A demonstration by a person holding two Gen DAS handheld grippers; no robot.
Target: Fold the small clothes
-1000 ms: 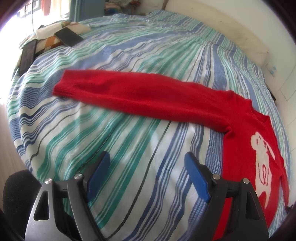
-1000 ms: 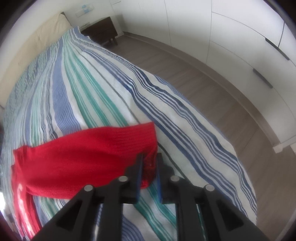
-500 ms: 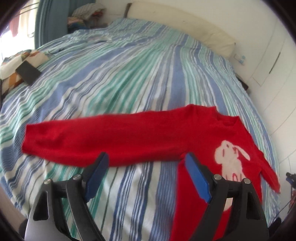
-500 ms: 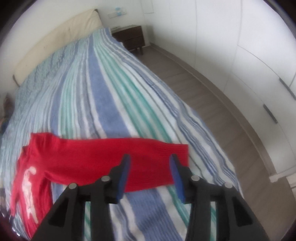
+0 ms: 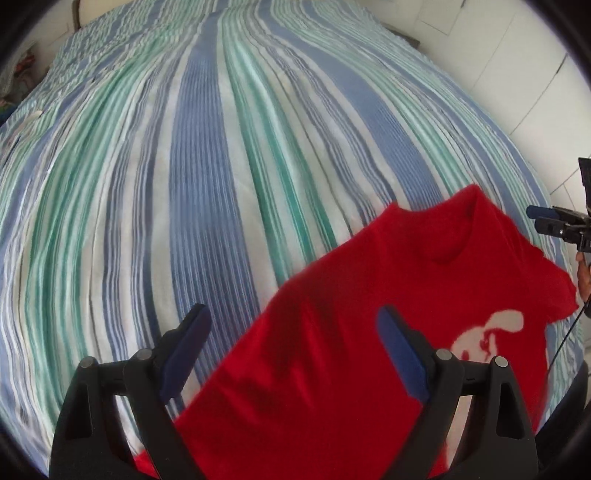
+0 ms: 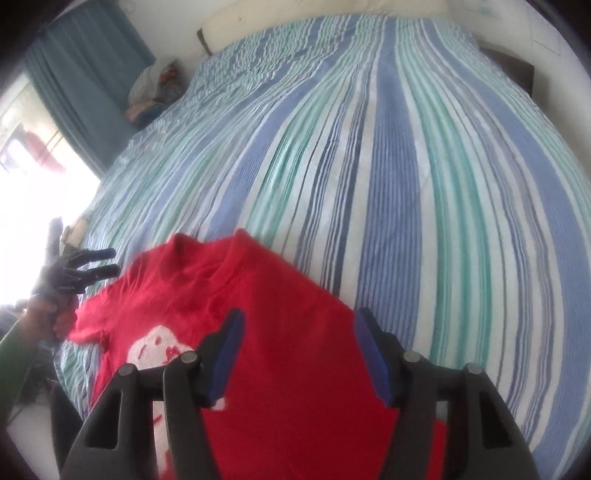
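Note:
A small red sweater (image 5: 369, 314) with a white animal figure (image 5: 487, 336) lies flat on the striped bed, collar toward the headboard. My left gripper (image 5: 295, 354) is open and empty, hovering over the sweater's left side. My right gripper (image 6: 299, 354) is open and empty over the sweater's (image 6: 236, 295) right side. The white figure (image 6: 155, 347) shows left of the right gripper. Each gripper shows small at the edge of the other's view: the right gripper (image 5: 543, 218) and the left gripper (image 6: 99, 262).
The bed cover (image 5: 221, 147) with blue, green and white stripes stretches away to the headboard (image 6: 295, 22). A pile of clothes (image 6: 155, 88) lies at the far left corner by a blue curtain (image 6: 85, 81). White cupboards (image 5: 517, 92) stand to the right.
The right gripper let go of the sleeve cuff and opened. Both grippers swung in from the outstretched sleeves to the sweater's body, and now face the headboard.

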